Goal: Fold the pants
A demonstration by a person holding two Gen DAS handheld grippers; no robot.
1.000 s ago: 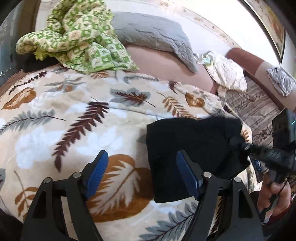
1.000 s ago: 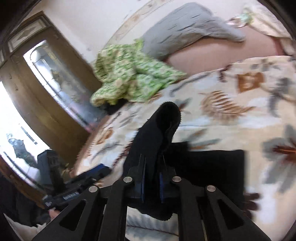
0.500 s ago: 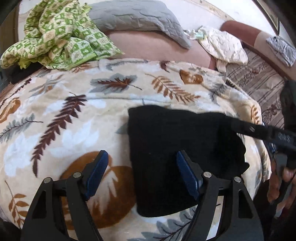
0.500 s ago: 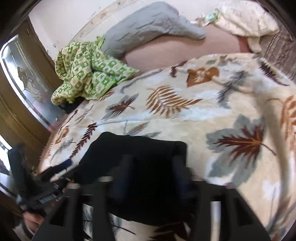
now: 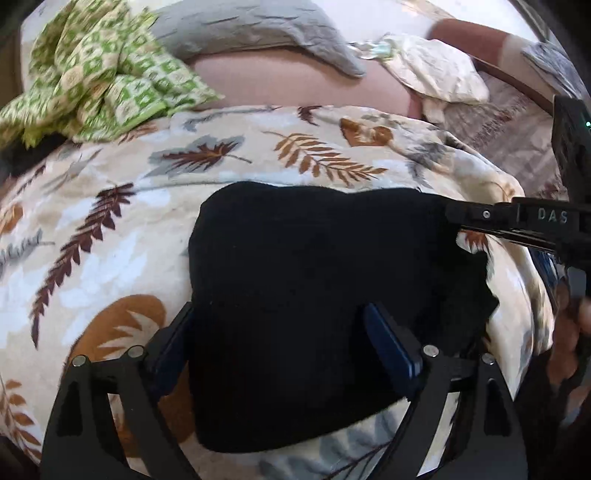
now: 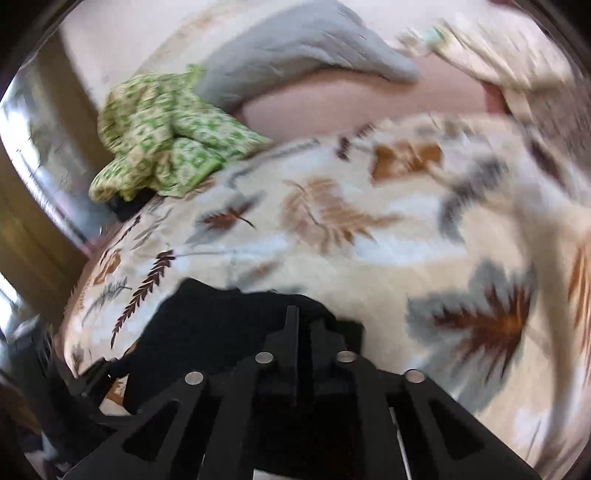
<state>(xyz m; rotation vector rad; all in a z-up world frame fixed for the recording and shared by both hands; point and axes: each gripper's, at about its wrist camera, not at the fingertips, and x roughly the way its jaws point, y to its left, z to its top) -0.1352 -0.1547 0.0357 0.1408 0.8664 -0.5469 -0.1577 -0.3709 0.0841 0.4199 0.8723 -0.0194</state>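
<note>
The black pants lie folded into a thick block on the leaf-print blanket. My left gripper is open, its blue pads straddling the near part of the block, just above it. My right gripper is shut, fingers together over the right edge of the pants; whether cloth is pinched is hidden. It also shows in the left wrist view, at the pants' right edge.
A green patterned cloth is bunched at the back left, a grey quilted pillow behind it, a cream cloth at the back right. The blanket's edge drops off at the right. A wooden door stands left.
The right gripper carried the lifted pants fold down onto the block and now sits low at its edge. The left gripper moved forward over the pants, staying open.
</note>
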